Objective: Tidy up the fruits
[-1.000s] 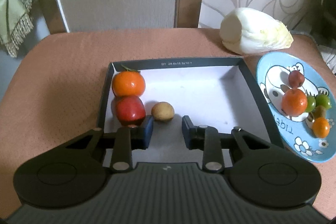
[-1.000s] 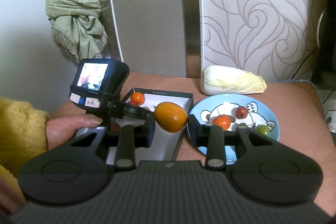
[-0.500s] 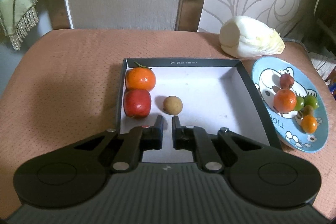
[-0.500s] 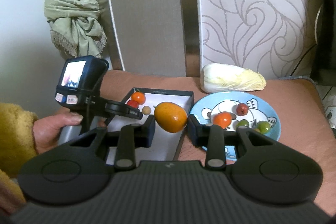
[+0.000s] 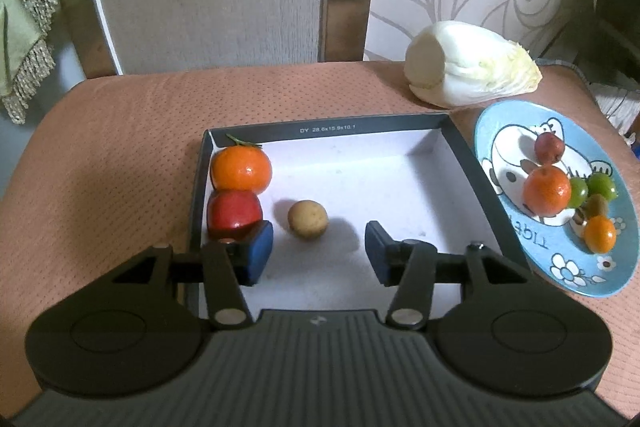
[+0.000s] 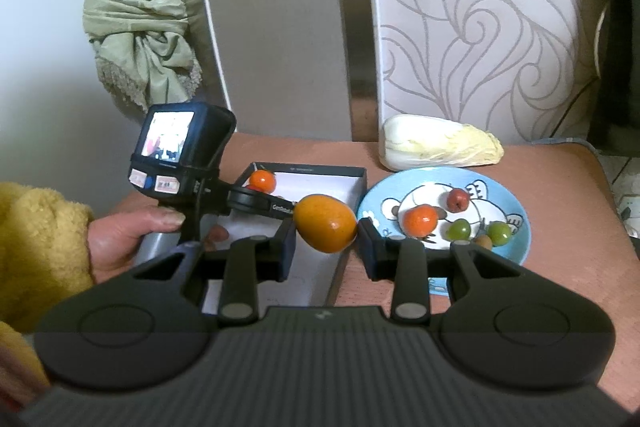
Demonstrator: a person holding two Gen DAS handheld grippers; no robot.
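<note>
An oval orange fruit (image 6: 326,223) is being pinched across its long axis by the jaws of the right gripper (image 6: 326,241), held just above the near right wall of the box (image 5: 464,163). Inside the box, the left gripper (image 5: 319,253) is opening its jaws with nothing between them, the small brown fruit (image 5: 308,219) lying just beyond.

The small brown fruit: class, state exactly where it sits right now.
In the left wrist view, the small brown fruit lies on the white floor of the box, just right of the red apple and apart from it.
</note>
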